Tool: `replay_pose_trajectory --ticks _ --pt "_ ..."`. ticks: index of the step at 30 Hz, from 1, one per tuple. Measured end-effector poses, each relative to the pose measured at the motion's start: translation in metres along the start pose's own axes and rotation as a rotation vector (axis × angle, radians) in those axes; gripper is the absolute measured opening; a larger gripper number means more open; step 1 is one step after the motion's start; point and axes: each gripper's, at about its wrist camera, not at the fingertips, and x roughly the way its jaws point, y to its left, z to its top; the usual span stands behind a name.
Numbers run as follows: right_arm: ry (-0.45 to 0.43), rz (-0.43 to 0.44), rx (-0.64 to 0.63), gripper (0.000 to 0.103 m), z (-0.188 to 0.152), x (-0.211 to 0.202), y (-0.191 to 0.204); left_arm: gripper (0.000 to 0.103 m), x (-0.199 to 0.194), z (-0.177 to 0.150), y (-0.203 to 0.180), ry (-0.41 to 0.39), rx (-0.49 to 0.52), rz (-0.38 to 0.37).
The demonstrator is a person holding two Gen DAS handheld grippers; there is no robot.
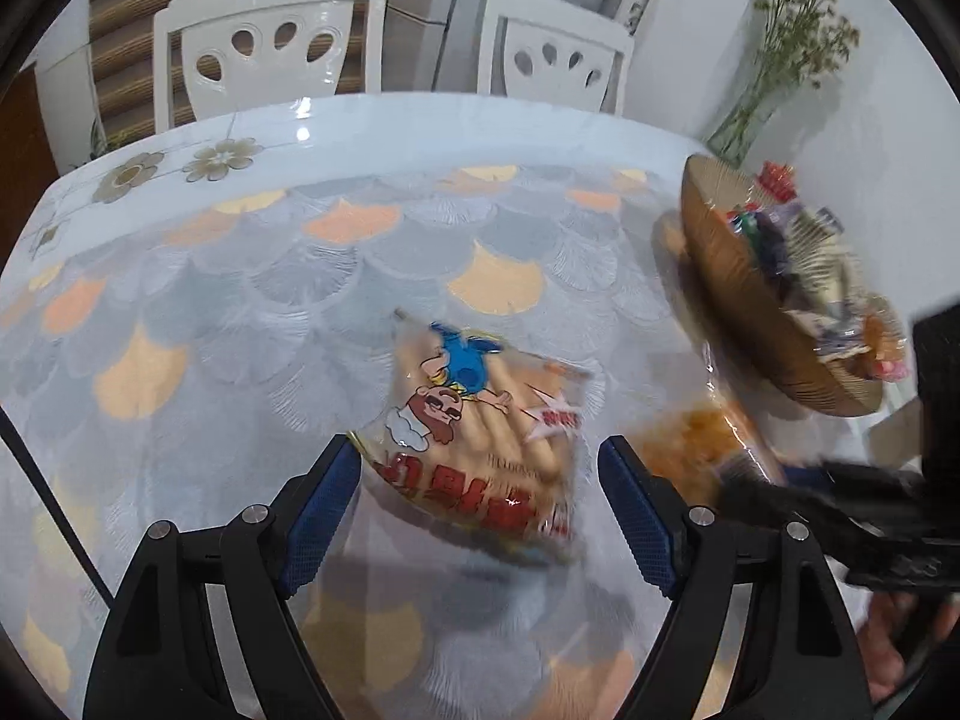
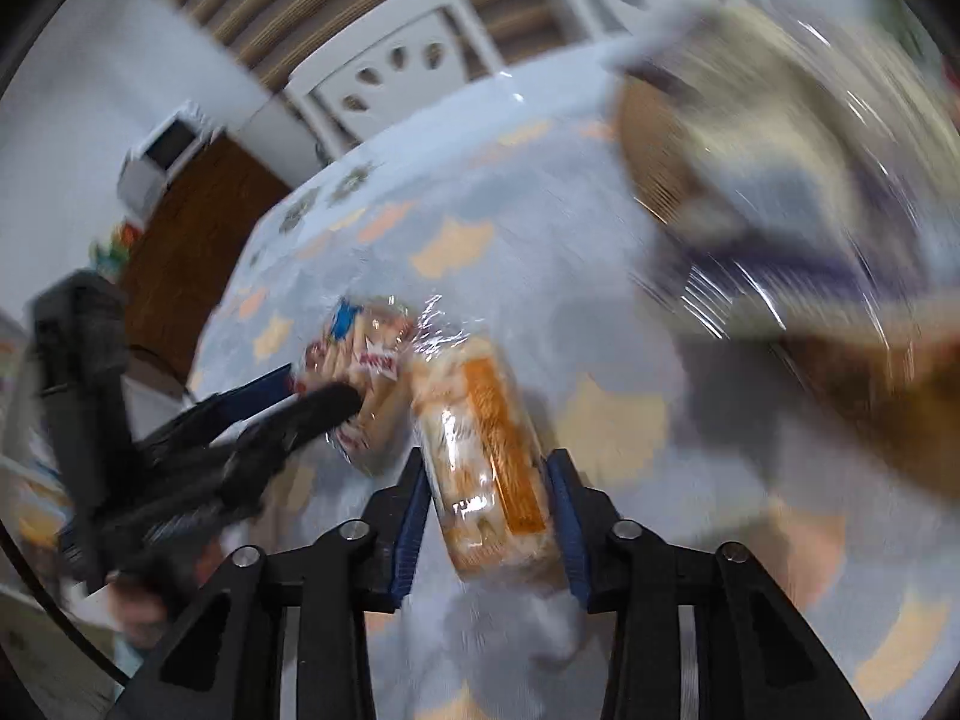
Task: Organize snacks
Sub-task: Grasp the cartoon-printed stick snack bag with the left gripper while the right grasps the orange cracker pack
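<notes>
Bench (image 1: 240, 276) carries one basket (image 1: 738, 288) near its right edge, already heaped with packets, presumably the collecting point. Two loose packets lie mid-bench. Right gripper (image 2: 487, 501): fingers pressed on the orange cracker packet (image 2: 486, 456). Left gripper (image 1: 480, 510): fingers apart, straddling the cartoon biscuit bag (image 1: 480, 438), not yet gripping.

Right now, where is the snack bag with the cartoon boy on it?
In the left wrist view, the cartoon snack bag lies on the table between the left tool's open fingers, left of the orange packet.
</notes>
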Motion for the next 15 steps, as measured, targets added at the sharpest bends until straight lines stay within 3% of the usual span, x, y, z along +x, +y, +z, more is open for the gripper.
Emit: replay_pose_trajectory --ticks 3,6,9,11,15 --pt "0.019 0.096 0.148 0.036 -0.009 -0.007 -0.027 0.080 0.015 0.001 -0.008 0.023 0.033 0.040" --pt "0.018 0.113 0.194 0.036 -0.016 -0.013 -0.039 0.080 0.021 0.001 -0.017 0.008 0.075 0.094" --pt "0.007 0.054 0.153 0.043 -0.022 -0.022 -0.036 0.066 0.017 -0.001 -0.020 -0.015 0.087 0.089" --pt "-0.009 -0.011 0.114 0.065 -0.027 -0.029 -0.032 0.060 0.011 -0.004 -0.019 -0.030 0.080 0.083" --pt "-0.053 -0.078 0.046 0.066 -0.039 -0.045 -0.031 0.059 -0.015 -0.019 -0.010 -0.060 0.016 0.054"
